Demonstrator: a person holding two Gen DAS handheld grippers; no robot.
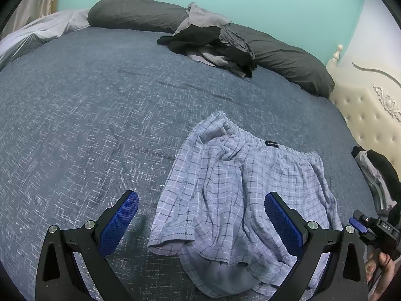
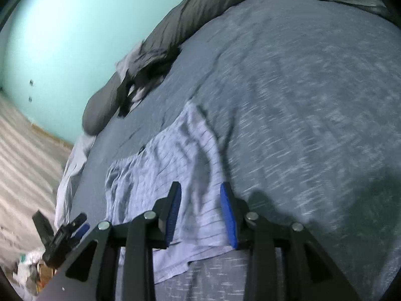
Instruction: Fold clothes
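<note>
Light blue plaid shorts (image 1: 238, 188) lie rumpled on the blue-grey bed cover (image 1: 87, 100), waistband away from me. My left gripper (image 1: 201, 197) hovers over their near left part, open wide, with nothing between its blue pads (image 1: 120, 223). In the blurred right wrist view the same shorts (image 2: 160, 175) lie under my right gripper (image 2: 200, 188). Its pads (image 2: 229, 215) stand apart above the cloth with nothing pinched between them. The right gripper (image 1: 371, 228) also shows at the right edge of the left wrist view, with a hand under it.
A pile of black and grey clothes (image 1: 213, 45) rests against long grey pillows (image 1: 135, 12) at the far side. A cream tufted headboard (image 1: 371, 120) and more dark clothes (image 1: 376, 165) are on the right. Beyond the bed's edge lies striped floor (image 2: 22, 163).
</note>
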